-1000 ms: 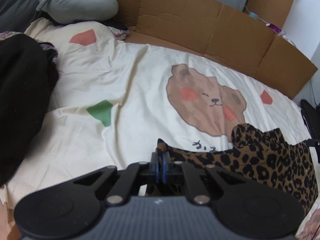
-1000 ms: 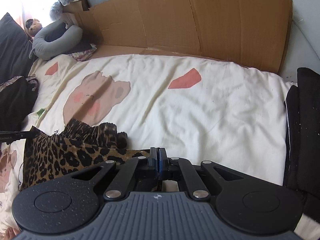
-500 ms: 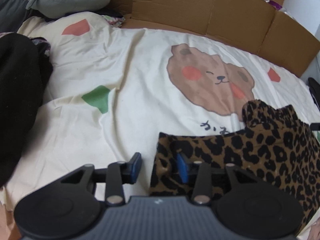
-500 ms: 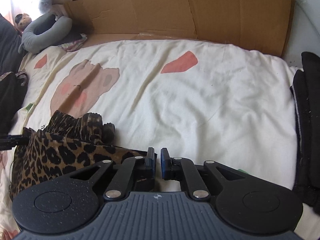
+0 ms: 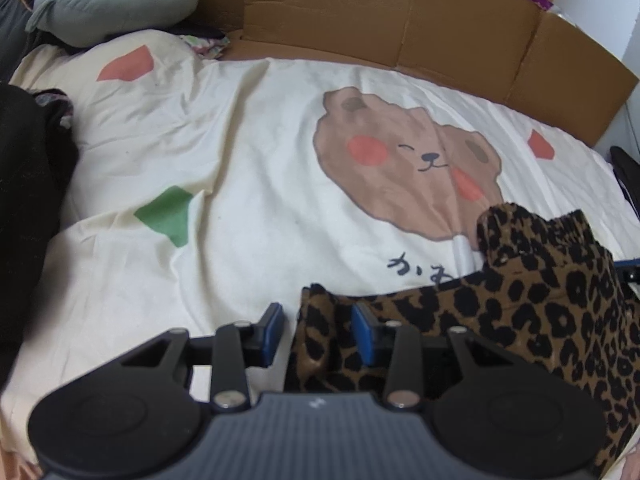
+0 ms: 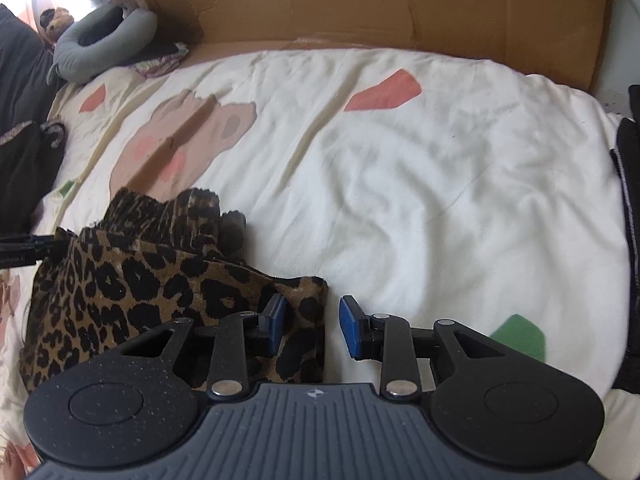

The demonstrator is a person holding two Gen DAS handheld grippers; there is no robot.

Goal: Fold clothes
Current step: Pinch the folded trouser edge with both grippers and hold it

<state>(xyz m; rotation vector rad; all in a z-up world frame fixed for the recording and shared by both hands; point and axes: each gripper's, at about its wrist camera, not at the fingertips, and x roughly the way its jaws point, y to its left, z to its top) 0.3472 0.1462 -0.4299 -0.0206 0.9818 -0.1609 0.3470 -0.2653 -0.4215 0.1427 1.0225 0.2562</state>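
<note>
Lying lower right in the left view, the leopard-print garment (image 5: 532,312) sits between both grippers' spread fingers (image 5: 273,328), unpinched.

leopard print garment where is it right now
The leopard print garment lies on the bear-print sheet at the near edge, low right in the left wrist view and low left in the right wrist view, between both open grippers.

Garment (image 5: 520,312) on bedsheet (image 5: 260,160)

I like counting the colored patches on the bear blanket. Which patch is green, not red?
In the left wrist view, the green patch sits on the blanket, left of the bear face. The other two, near the gray pillow and the cardboard, are red.
</note>
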